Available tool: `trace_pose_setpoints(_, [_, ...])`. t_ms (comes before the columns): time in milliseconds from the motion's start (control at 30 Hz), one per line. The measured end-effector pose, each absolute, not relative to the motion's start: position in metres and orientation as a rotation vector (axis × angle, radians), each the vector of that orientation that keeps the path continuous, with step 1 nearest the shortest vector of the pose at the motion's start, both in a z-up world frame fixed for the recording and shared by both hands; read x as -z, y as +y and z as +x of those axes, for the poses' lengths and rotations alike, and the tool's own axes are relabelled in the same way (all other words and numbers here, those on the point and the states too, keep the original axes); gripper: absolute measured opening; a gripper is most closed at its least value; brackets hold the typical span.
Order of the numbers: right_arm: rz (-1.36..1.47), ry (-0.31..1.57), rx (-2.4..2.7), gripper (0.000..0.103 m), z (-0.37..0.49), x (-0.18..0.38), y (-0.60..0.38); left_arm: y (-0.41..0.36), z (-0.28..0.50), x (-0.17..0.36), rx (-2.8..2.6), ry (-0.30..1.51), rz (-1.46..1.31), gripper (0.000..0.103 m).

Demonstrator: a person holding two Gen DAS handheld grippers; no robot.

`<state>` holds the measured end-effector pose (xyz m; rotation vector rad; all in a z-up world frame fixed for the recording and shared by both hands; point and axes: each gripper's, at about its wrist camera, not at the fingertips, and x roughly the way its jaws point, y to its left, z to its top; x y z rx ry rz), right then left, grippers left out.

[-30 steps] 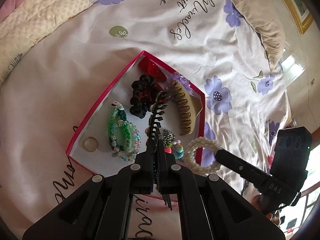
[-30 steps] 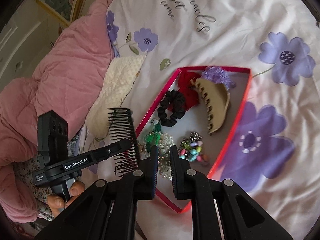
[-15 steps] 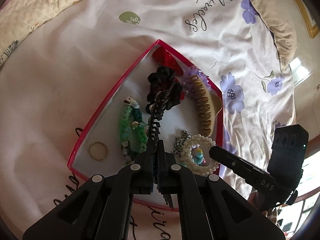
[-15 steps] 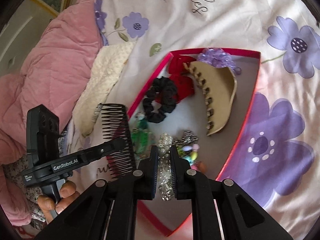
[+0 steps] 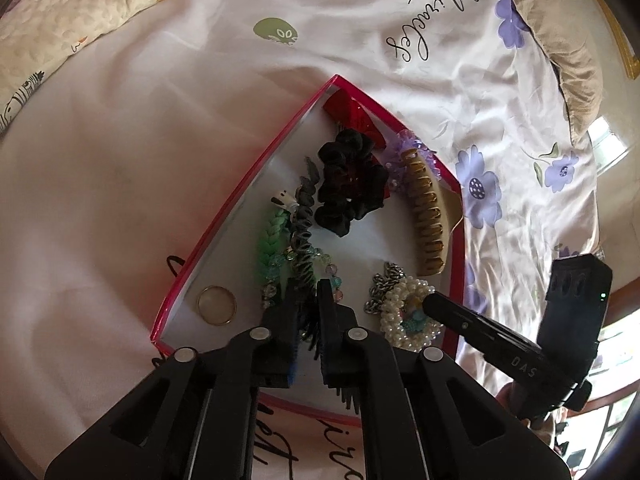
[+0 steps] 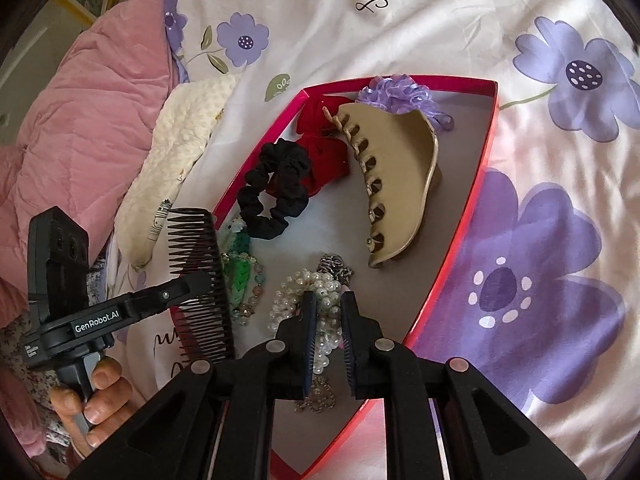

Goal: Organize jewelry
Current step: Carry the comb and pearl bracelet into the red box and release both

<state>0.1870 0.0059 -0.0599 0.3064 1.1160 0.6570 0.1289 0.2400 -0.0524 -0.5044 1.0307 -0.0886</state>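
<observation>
Jewelry is nearly all gathered in the red-rimmed box (image 5: 245, 204) on the flowered bed (image 5: 160, 140), so I judge the sorting to be close to done. The tan claw clip (image 6: 400, 176) lies along the box's far side, and nothing about it has shifted.

The change is at the black comb (image 6: 200, 264). A moment ago my left gripper (image 5: 308, 292) pinched it tight above the box. Now the gripper has come lower, and its jaws stand a little apart, wider than the comb's spine. The comb runs between them, over the green braided bracelet (image 5: 272, 232) near the box's left wall. I take this as the release just beginning. I cannot tell whether the comb already rests on the bracelet.

My right gripper (image 6: 326, 304) has moved in over the pearl bracelet (image 6: 296, 292) by the near rim. Its jaws are narrowly open and hold nothing. The gold ring (image 5: 218, 321) sits alone in the near left corner, untouched.
</observation>
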Motion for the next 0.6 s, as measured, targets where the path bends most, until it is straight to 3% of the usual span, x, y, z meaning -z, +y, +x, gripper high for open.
trace_pose_setpoints(167, [0.319,1.114,-0.651,0.016,0.1870,0.0597,0.0039,0.2409,0.1274,0.0529,0.081,1.035,-0.501,0.010])
trace_pose_setpoints(300, [0.332,1.113,-0.648,0.018,0.1858,0.0584,0.0021,0.2437,0.1253,0.0563,0.073,1.048,-0.508,0.018])
trace_pose_setpoints(400, [0.337,1.108,-0.645,0.029,0.1846,0.0570,0.0013,0.2443,0.1240,0.0583,0.068,1.055,-0.512,0.021])
trace_pose_setpoints(467, [0.338,1.106,-0.647,0.030,0.1832,0.0559,0.0008,0.2431,0.1229,0.0586,0.064,1.059,-0.506,0.024])
trace_pose_setpoints(600, [0.340,1.101,-0.649,0.034,0.1818,0.0525,0.0005,0.2403,0.1213,0.0584,0.040,1.070,-0.488,0.044])
